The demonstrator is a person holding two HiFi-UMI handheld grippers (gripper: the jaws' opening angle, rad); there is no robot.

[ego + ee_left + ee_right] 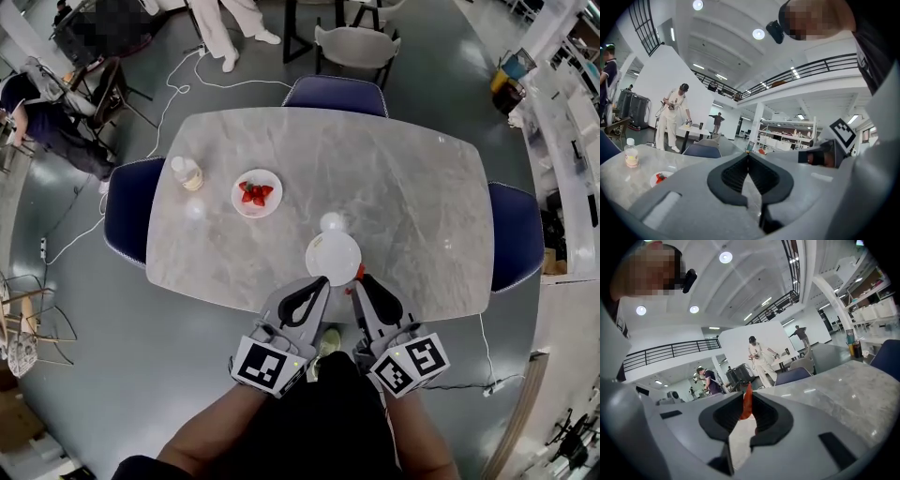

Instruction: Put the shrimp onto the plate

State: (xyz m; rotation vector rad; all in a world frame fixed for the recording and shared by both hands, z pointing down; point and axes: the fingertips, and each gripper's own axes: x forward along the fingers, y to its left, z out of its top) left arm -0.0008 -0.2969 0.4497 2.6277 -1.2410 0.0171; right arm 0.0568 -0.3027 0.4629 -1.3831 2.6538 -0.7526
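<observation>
My right gripper [360,279] is shut on an orange-red shrimp [360,272], which stands upright between the pads [746,404]. Its tip hangs at the right rim of an empty white plate [333,256] near the table's front edge. Beside it, my left gripper [321,281] sits at the same plate's front rim, with its jaws shut and nothing between them [748,157]. A second small white plate [256,194] with several red pieces lies farther back on the left and also shows in the left gripper view [661,178].
On the grey marble table [403,187], a small plastic bottle [188,173] stands at the far left. A white round object [332,222] sits just behind the empty plate. Blue chairs [336,94] ring the table. People stand on the floor beyond.
</observation>
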